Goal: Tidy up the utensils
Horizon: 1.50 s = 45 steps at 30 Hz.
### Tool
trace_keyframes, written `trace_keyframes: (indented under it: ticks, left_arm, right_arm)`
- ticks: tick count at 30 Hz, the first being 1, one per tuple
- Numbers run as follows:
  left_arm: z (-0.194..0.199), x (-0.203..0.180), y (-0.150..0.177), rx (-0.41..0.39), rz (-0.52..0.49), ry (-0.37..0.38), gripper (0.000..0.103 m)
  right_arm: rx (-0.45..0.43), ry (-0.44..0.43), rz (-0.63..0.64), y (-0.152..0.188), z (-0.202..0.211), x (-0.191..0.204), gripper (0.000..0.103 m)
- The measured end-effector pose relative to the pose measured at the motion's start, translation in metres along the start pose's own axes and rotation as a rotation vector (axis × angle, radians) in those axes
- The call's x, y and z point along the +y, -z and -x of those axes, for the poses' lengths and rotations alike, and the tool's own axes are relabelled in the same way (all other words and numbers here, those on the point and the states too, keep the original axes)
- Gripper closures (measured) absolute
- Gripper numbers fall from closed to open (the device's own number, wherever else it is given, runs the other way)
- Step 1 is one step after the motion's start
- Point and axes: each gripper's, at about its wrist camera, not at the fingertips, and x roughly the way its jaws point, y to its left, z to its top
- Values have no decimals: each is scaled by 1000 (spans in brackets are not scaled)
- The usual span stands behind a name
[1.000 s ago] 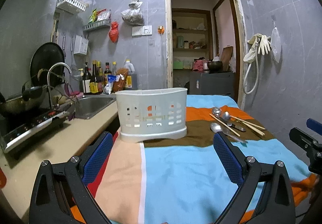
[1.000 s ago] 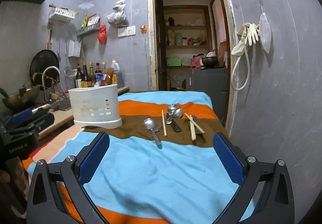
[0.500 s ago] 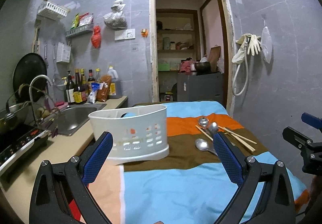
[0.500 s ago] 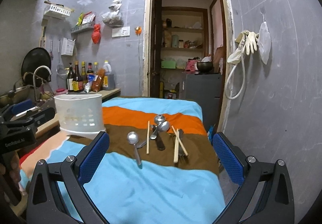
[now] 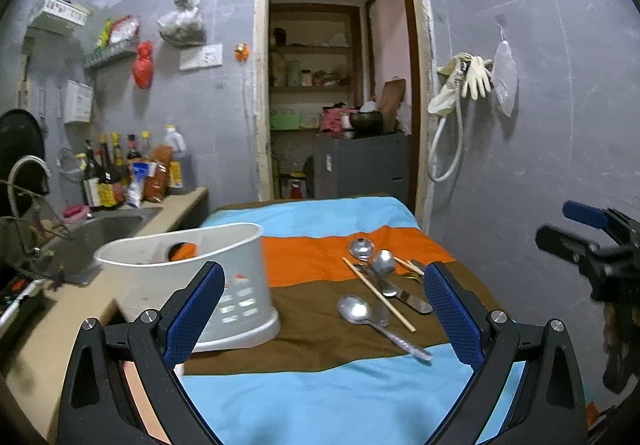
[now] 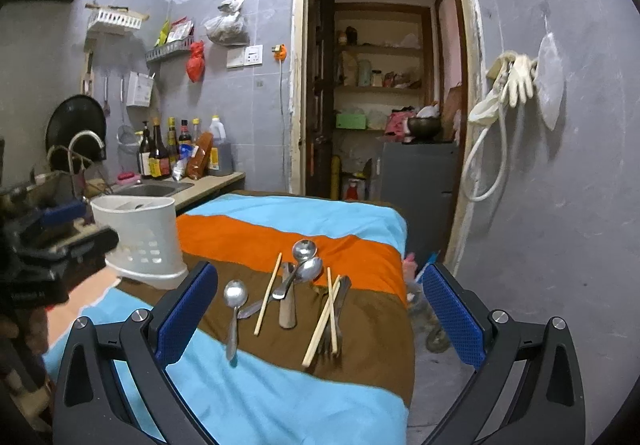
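Both grippers, the left gripper (image 5: 322,309) and the right gripper (image 6: 320,309), hold nothing, and their bumpy blue fingers (image 6: 452,315) are spread wide. The white plastic holder (image 5: 236,285) with small holes stands at middle left on the soft striped cloth (image 6: 280,397). Shiny metal spoons (image 6: 234,295) and thin wooden chopsticks (image 6: 324,319) lie in the middle, on the brown stripe.

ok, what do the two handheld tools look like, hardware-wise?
Both match: the left tool and the right tool each have black angular plastic finger arms with triangular cut-outs, silver round screw heads at the joints, and blue textured pads on the inner faces. No cables or sleeves are visible.
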Motion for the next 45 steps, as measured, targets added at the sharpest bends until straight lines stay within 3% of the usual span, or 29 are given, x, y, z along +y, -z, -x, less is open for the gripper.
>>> trace_keyframes:
  ticks: [6,8,11,13,16,17,24,28,35,42,45]
  left_arm:
    - [-41,-3,5,96,31,55,6]
    - [-53,-4,7,126,39,68,11]
    - [-73,-6,10,174,36,84,22]
    - [-87,-6,12,205,34,92,31]
    - [-108,-3,16,260,42,106,48]
    - [-117,-1,18,288,51,117,52]
    - [-154,5,26,413,61,122,62]
    - [-170,10,32,475,75,133,64]
    - [-188,24,42,560,132,150,64]
    - [-192,28,39,579,155,170,64]
    - [-193,25,36,583,163,179,73]
  right_arm:
    - [61,-39,6,-5,-38,-26,1]
    - [94,-65,-4,-3,-55,-34,5]
    - [148,-101,-14,1,-83,-45,18]
    - [190,-124,-20,3,-100,-50,36]
    - [269,-159,-43,9,-132,-58,56]
    - [291,-168,-51,10,-140,-62,58]
    - [433,-273,-39,20,-193,-60,85]
    - [499,-300,16,21,-217,-47,89]
    - [600,-249,128,25,-252,-33,90]
    - [651,-217,171,23,-271,-26,89]
    - [666,-208,178,23,-275,-24,90]
